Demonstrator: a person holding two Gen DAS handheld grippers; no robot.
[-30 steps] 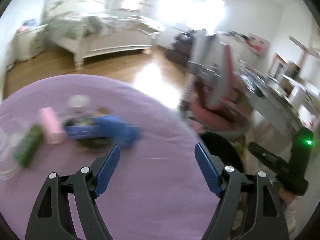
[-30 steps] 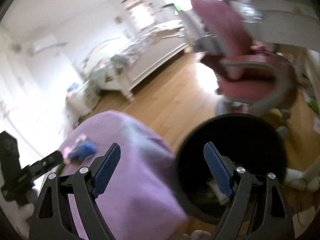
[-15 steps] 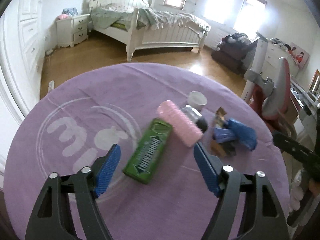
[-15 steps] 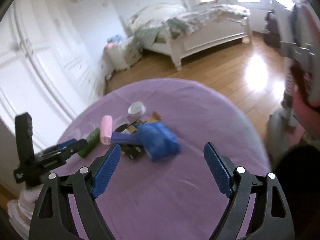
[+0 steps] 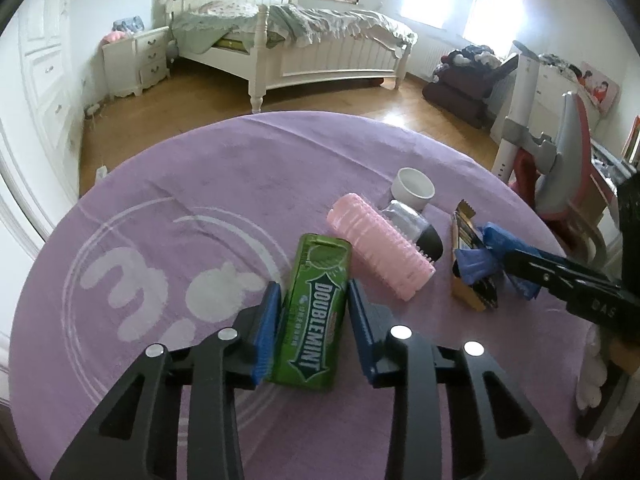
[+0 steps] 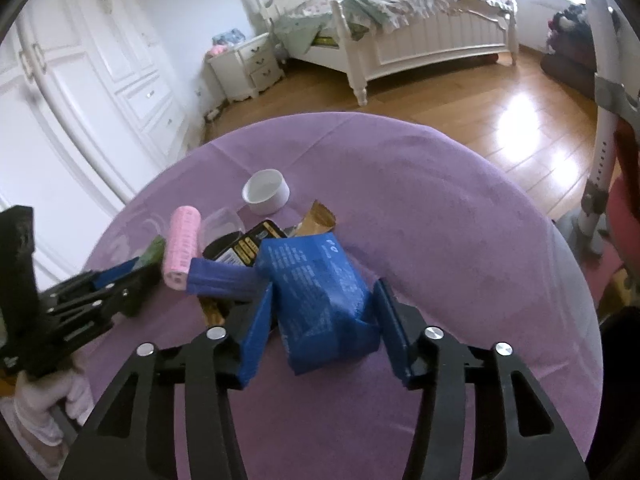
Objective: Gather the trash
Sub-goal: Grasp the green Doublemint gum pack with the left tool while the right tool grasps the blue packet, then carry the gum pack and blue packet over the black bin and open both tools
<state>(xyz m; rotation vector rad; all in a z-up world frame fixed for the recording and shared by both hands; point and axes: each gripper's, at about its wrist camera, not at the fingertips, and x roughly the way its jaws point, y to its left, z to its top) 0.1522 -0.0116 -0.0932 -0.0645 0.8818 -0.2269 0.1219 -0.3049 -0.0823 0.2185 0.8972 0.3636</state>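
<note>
A green Doublemint gum pack [image 5: 316, 312] lies on the round purple table [image 5: 200, 184]. My left gripper [image 5: 314, 304] straddles it, with the blue pads close against both its sides. A crumpled blue packet [image 6: 320, 300] lies near the table's right side; my right gripper [image 6: 322, 312] straddles it, with the pads near its sides. The packet [image 5: 496, 256] and the right gripper's tip [image 5: 560, 276] also show in the left wrist view. The left gripper [image 6: 100, 292] shows in the right wrist view.
A pink hair roller [image 5: 380, 246], a white cup [image 5: 412, 190], a silver-and-black bottle [image 5: 416, 224] and a gold-and-black wrapper [image 5: 468, 256] lie between the two items. A red chair [image 5: 560, 184] stands by the table's right edge. A white bed [image 5: 304, 48] stands beyond.
Both grippers have dropped toward the table and narrowed: the left around the green gum pack, the right around the blue packet. Earlier the right one swung over from the black bin.
</note>
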